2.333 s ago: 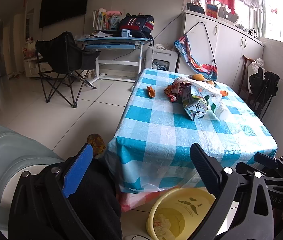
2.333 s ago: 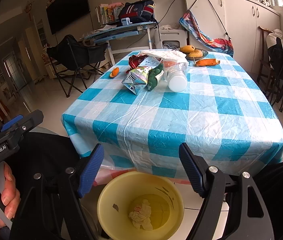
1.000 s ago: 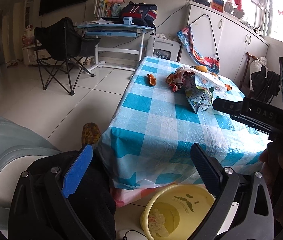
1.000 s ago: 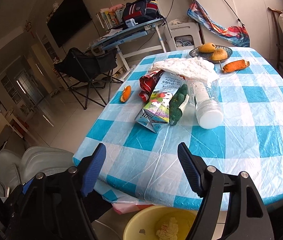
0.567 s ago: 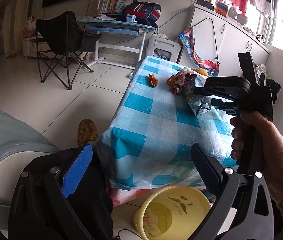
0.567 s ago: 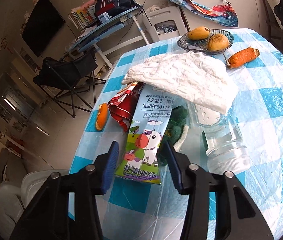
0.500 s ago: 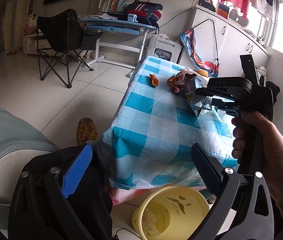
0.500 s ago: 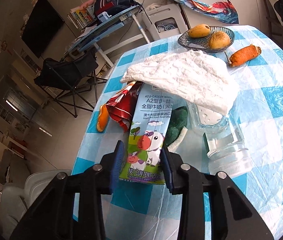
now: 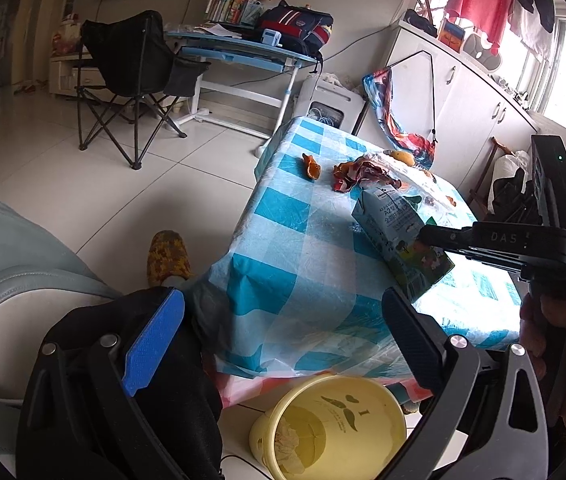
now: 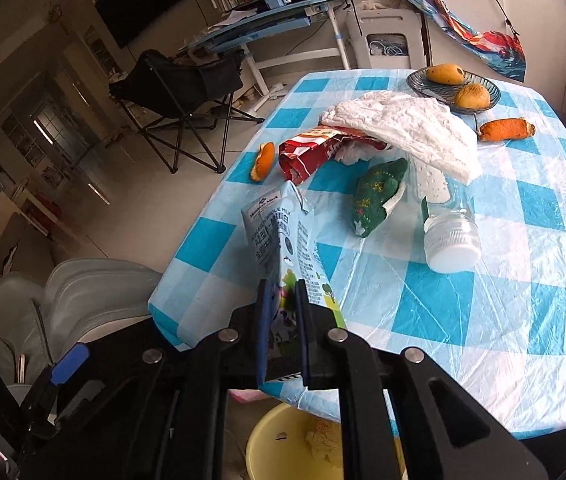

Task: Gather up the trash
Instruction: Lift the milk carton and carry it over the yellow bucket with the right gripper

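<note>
Since earlier, the right gripper (image 10: 281, 332) reached the milk carton (image 10: 287, 248); its jaws are closing on the carton's near end. Carton's long axis runs away from it; yellow bin (image 10: 283, 440) sits directly below. Left gripper (image 9: 279, 344) hangs apart, empty.

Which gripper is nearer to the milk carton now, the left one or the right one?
Right. The right gripper is closing its jaws on the milk carton; the left gripper hangs open, off the table's near edge.

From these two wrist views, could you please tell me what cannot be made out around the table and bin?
- Yellow plastic bin: right wrist view, mostly hidden by the right hand-held gripper, closing on the printed milk carton.
- Clear plastic bottle: its far end lies under the white crumpled cloth.
- Carton's small print: too fine to read.
- Bin contents: left wrist view, blurred.
</note>
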